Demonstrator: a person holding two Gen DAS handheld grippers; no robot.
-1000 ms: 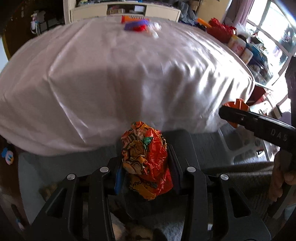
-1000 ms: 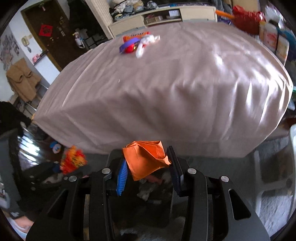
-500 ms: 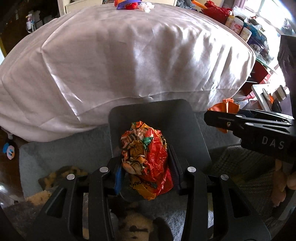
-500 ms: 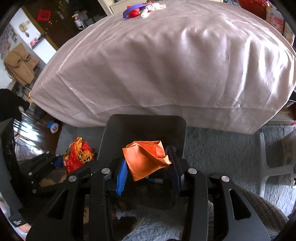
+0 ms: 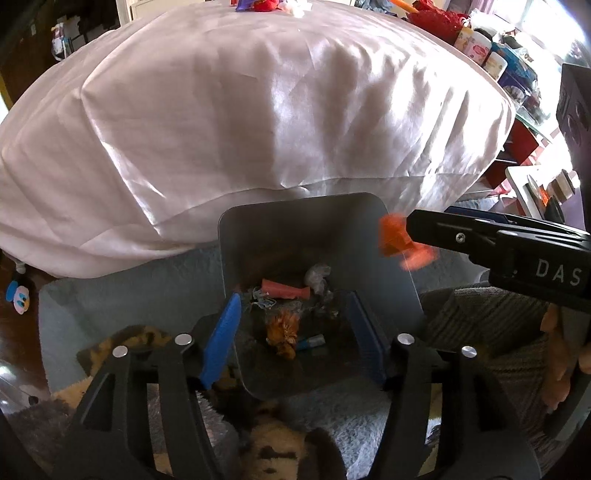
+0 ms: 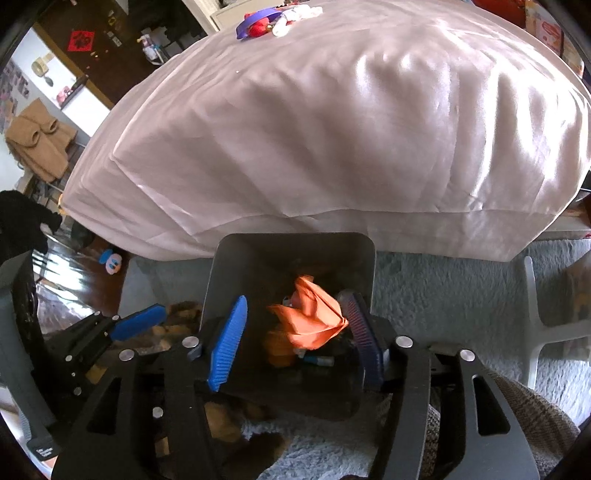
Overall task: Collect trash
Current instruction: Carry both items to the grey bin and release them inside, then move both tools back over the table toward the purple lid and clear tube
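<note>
A grey bin [image 5: 391, 236] stands on the rug by the bed; it also shows in the right wrist view [image 6: 295, 254]. My left gripper [image 5: 291, 332] is open and empty over it. The orange-red snack wrapper [image 5: 283, 330] lies crumpled inside the bin among other trash. My right gripper [image 6: 295, 328] is open above the bin. The orange paper [image 6: 308, 319] hangs loose against its right finger [image 6: 360, 325]. The paper also shows blurred in the left wrist view [image 5: 397, 238] at the right gripper's tip [image 5: 424, 229].
A bed with a pale satin cover [image 5: 258, 103] fills the back. More trash, purple, red and white [image 6: 275, 20], lies on its far side. A pale blue rug [image 6: 443, 288] and a white chair leg [image 6: 535, 325] are to the right.
Both grippers opened over the bin. The snack wrapper dropped from the left gripper into the bin. The orange paper slipped free of the right gripper's grip.
</note>
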